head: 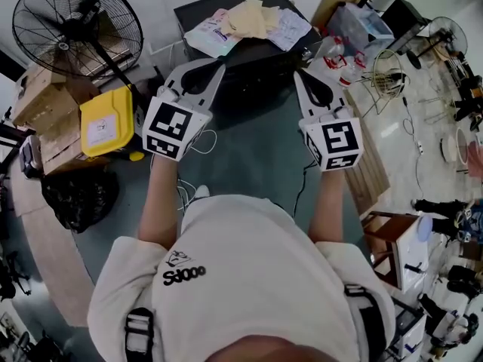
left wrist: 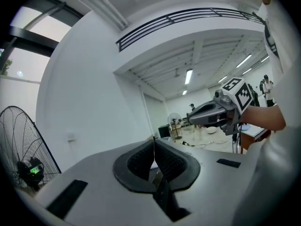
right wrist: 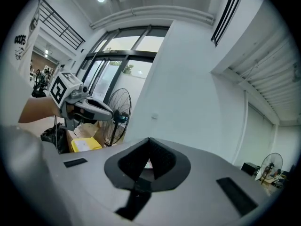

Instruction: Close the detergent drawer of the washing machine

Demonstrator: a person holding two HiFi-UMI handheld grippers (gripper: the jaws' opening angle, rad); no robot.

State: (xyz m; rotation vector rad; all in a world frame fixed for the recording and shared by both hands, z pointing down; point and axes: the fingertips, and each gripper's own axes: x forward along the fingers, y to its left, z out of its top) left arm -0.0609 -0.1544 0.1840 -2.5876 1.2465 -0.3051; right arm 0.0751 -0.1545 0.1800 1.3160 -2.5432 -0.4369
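At twelve o'clock from you, beyond both tools, stands a dark cabinet (head: 260,81) with cloths and bags (head: 249,21) heaped on its top; I judge it to be the washing machine. Its detergent drawer shows in no view, so you cannot tell whether it stands out or sits flush.

Your left tool (head: 215,68) and right tool (head: 299,76) are held level, side by side and apart from the cabinet. Each has its jaws pressed together with nothing between them.

That posture fits two stages. Either the drawer is out and you are bringing the tools up to it, or it is home and you are clear of it. If it is out, shut tips suit a straight push on its front. If it is flush, nothing is left to push.

Only the head view shows the cabinet and how far both tools are from it. The left gripper view points at a white wall, with the right tool at two o'clock and a hall of benches behind it. The right gripper view catches the left tool at ten o'clock, with the floor fan (right wrist: 117,117) and a yellow container (right wrist: 84,145) beyond.
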